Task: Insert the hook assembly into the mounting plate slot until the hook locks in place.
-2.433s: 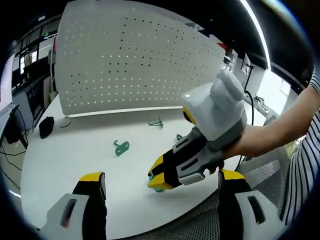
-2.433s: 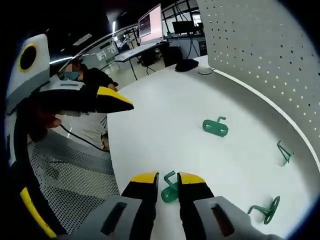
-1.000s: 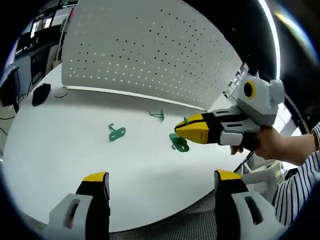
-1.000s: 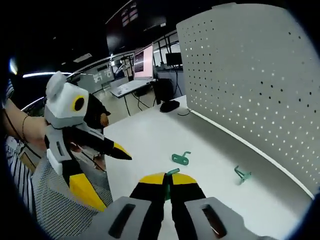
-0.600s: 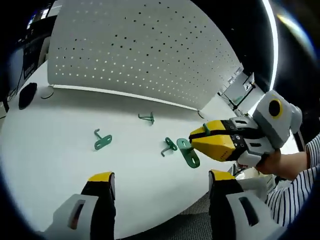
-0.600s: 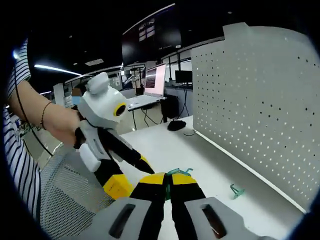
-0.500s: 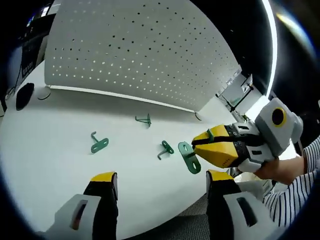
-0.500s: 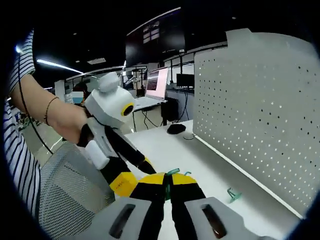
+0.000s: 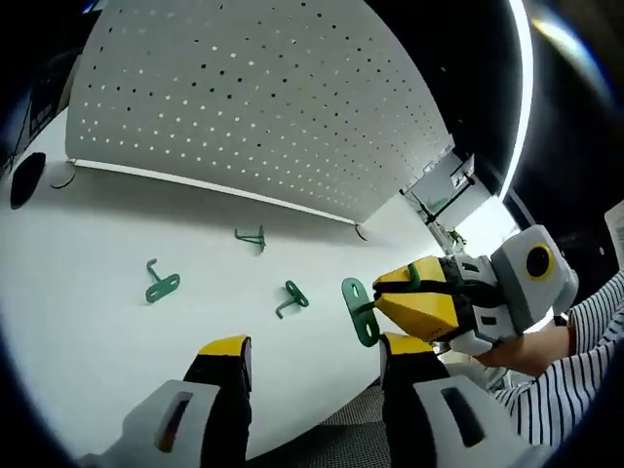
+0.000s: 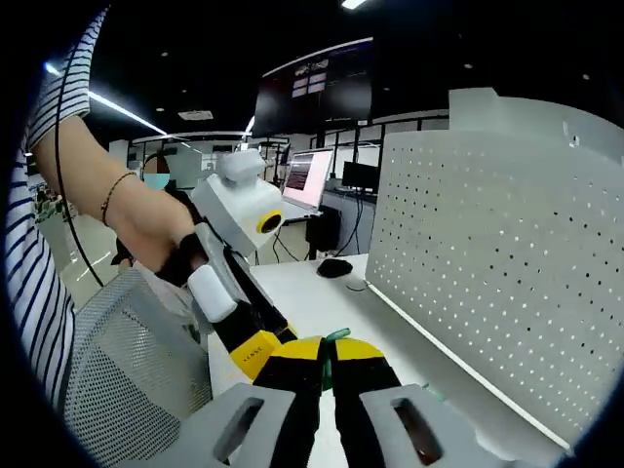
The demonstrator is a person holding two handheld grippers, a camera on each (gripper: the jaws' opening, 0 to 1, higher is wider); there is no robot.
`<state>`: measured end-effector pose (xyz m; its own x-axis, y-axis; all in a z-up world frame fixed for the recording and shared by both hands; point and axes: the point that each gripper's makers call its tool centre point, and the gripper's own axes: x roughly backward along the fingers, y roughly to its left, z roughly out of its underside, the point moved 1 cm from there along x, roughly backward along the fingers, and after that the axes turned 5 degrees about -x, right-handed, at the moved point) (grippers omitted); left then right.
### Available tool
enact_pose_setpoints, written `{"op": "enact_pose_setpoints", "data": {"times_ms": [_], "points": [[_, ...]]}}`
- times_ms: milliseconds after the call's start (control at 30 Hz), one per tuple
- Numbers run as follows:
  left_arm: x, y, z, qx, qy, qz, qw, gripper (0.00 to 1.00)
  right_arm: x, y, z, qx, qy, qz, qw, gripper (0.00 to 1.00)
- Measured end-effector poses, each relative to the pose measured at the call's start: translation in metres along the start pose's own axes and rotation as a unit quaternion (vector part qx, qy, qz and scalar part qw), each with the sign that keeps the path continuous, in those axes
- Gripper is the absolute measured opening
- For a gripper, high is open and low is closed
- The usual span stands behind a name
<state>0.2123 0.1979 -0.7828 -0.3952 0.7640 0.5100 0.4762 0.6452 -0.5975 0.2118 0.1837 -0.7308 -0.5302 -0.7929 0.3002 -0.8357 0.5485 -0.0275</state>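
A green metal hook with a flat plate (image 9: 363, 310) is clamped in the right hand-held gripper (image 9: 402, 297), beside the spread, unloaded left hand-held gripper (image 9: 312, 354); 3 green hooks (image 9: 291, 297) are seen beyond on the white worktop (image 9: 88, 322).

I count four small green metal hooks: three lie on my white round table (image 9: 88, 341), one (image 9: 162, 286) toward its left edge, one (image 9: 253, 236) by the single white perforated pegboard (image 9: 244, 97) along the far edge, one (image 9: 291, 297) mid-table; the fourth (image 9: 361, 310) hangs pinched in my right claw (image 9: 414, 302).
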Motion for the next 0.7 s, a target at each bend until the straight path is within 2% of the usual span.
{"op": "enact_pose_setpoints", "data": {"times_ms": [367, 600, 700], "points": [[-0.002, -0.02, -0.006, 0.014, -0.012, 0.059, 0.9981, 0.37, 0.008, -0.003, -0.012, -0.008, -0.028, 0.003, 0.9996, 0.0], [-0.003, -0.032, -0.006, 0.045, -0.023, 0.109, 0.9927, 0.25, 0.012, -0.001, -0.015, -0.008, -0.035, 0.001, 0.9993, 0.0], [-0.003, -0.036, -0.005, 0.053, -0.019, 0.128, 0.9901, 0.2, 0.013, 0.001, -0.014, -0.006, -0.033, 0.001, 0.9994, 0.0]]}}
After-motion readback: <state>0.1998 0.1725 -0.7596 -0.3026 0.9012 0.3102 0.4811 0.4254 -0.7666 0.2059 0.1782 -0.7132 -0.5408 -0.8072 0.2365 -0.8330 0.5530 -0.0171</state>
